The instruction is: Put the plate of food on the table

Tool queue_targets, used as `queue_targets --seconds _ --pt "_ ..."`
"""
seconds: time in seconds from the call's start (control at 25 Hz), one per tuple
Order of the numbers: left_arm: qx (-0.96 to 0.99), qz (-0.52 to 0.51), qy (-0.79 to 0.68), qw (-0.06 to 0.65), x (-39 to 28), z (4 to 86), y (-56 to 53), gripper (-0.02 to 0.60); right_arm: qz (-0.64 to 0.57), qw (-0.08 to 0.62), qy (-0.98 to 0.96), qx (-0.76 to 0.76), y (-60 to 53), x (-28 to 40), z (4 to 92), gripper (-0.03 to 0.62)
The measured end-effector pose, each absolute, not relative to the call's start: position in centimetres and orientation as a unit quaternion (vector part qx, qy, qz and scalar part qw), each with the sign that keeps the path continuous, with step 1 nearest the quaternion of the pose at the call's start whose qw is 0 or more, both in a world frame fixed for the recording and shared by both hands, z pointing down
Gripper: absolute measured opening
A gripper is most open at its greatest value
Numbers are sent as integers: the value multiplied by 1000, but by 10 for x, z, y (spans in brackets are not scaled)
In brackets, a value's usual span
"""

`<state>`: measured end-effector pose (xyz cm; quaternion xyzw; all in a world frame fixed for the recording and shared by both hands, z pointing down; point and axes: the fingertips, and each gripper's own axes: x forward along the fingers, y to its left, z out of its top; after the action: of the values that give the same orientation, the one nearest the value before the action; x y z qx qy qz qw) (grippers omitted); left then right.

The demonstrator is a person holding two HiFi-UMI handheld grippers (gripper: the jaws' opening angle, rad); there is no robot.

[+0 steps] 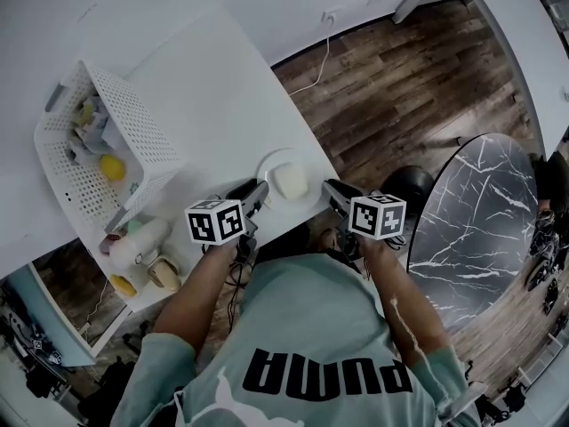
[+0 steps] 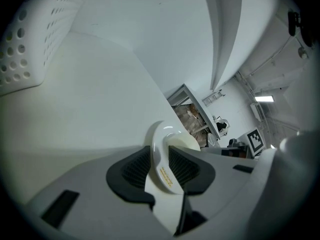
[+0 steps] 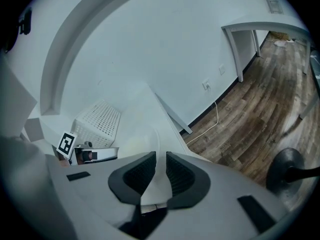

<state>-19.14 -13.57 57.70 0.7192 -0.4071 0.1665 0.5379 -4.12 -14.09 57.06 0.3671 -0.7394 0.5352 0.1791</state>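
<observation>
Pinching opposite rims of the white plate [image 1: 270, 164], the left claw [image 1: 259, 194] and right claw [image 1: 332, 190] hold it between them at the bench's [image 1: 213, 87] near edge, pale food block [image 1: 290, 182] centred, both arms equally close.

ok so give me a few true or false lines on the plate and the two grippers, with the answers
1. The left gripper and the right gripper are each shut on the rim of the plate, on opposite sides. True.
2. The plate is bare. False: a pale piece of food sits on it.
3. In the head view, the perforated basket lies to the left of the plate. True.
4. The plate is over the dark marble table. False: it is over the white table, near the edge closest to the person.
</observation>
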Motion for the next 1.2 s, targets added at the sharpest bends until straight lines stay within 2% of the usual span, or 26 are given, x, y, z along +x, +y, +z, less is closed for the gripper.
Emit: queue_targets --seconds 0.32,0.6,1.2 --pt "708 153 -411 553 -187 578 -138 104 569 169 -730 338 -133 -54 574 51" --pt "693 154 -416 569 -192 584 -138 50 596 146 -713 339 -131 -55 577 51" --pt "681 94 -406 603 -189 565 -140 38 601 117 -707 353 -131 -52 563 46"
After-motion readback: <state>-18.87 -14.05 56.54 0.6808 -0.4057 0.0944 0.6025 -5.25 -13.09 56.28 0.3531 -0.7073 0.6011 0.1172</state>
